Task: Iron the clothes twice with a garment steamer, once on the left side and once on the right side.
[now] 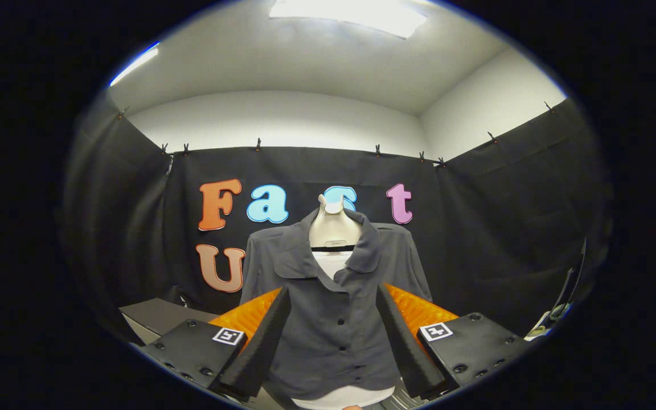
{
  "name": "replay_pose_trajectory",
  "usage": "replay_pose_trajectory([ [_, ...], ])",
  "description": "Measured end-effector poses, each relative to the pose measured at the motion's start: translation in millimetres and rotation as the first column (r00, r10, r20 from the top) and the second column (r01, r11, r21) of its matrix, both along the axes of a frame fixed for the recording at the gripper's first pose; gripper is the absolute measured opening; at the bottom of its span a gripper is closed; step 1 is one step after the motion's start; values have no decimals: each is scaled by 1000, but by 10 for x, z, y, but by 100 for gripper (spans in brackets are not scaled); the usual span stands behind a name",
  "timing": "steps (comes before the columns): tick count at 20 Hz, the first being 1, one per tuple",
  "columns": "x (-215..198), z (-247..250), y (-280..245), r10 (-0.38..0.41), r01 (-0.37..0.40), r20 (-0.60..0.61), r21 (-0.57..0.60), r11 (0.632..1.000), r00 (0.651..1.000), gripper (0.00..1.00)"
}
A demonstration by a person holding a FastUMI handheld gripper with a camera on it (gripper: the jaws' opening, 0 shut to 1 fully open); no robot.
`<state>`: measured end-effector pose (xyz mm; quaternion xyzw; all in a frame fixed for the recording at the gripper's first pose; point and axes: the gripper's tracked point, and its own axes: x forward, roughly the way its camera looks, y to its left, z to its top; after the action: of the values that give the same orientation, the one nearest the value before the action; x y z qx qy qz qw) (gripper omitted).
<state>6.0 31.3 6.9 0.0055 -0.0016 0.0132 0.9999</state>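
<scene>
Gripper (333,330) with fingers spread wide apart, holding nothing. Beyond and between them, a grey button-front shirt (333,307) hangs on a pale mannequin torso (333,228) in front of the far black cloth wall (504,228). A grey table edge (157,316) lies low to the left, near the left finger.

Gripper view: fisheye camera rides on the gripper (333,336), looking forward along its two fingers, which stand spread apart. It faces level and square onto the grey shirt (333,307) on the mannequin (333,228), close, shirt front showing between the fingers. Booth wall behind; ceiling light (348,14) overhead.
</scene>
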Motion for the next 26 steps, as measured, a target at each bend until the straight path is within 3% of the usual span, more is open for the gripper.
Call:
replay_pose_trajectory([
  [7, 88, -72, 313, 32, -31, -42, 21, 999, 999, 96],
  [15, 252, -94, 1381, 178, -179, -96, 1, 984, 979, 97],
  [21, 536, -356, 2432, 298, -296, -214, 42, 954, 930, 97],
  [26, 937, -734, 3100, 322, -331, -332, 31, 943, 887, 97],
])
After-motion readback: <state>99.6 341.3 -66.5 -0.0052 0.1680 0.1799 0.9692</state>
